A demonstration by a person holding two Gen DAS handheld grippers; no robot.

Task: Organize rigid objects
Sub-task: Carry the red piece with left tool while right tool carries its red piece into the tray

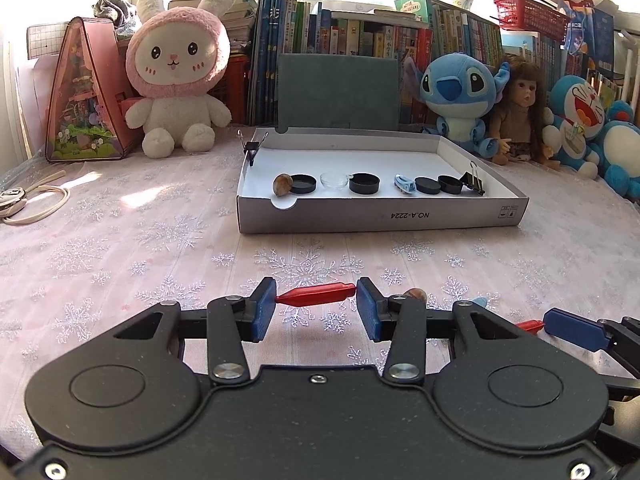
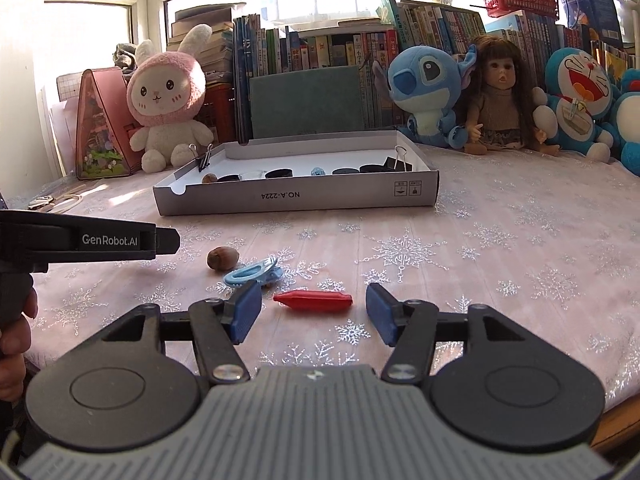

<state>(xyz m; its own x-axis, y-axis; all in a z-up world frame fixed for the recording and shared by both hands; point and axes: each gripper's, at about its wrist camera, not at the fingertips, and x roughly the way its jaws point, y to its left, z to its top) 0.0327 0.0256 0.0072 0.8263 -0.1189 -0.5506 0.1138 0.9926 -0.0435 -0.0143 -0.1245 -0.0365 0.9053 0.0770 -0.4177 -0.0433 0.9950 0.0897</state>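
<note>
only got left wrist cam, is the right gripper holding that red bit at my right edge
observer: No. The red piece lies on the cloth between the open jaws of the right gripper, and neither pad touches it.
operator: whats the brown thing behind my right finger
observer: A nut, loose on the cloth, with a blue clip right beside it.
operator: can you see my gripper from there
observer: Yes, the left gripper shows side on at the left edge, with a hand on its handle.
</note>
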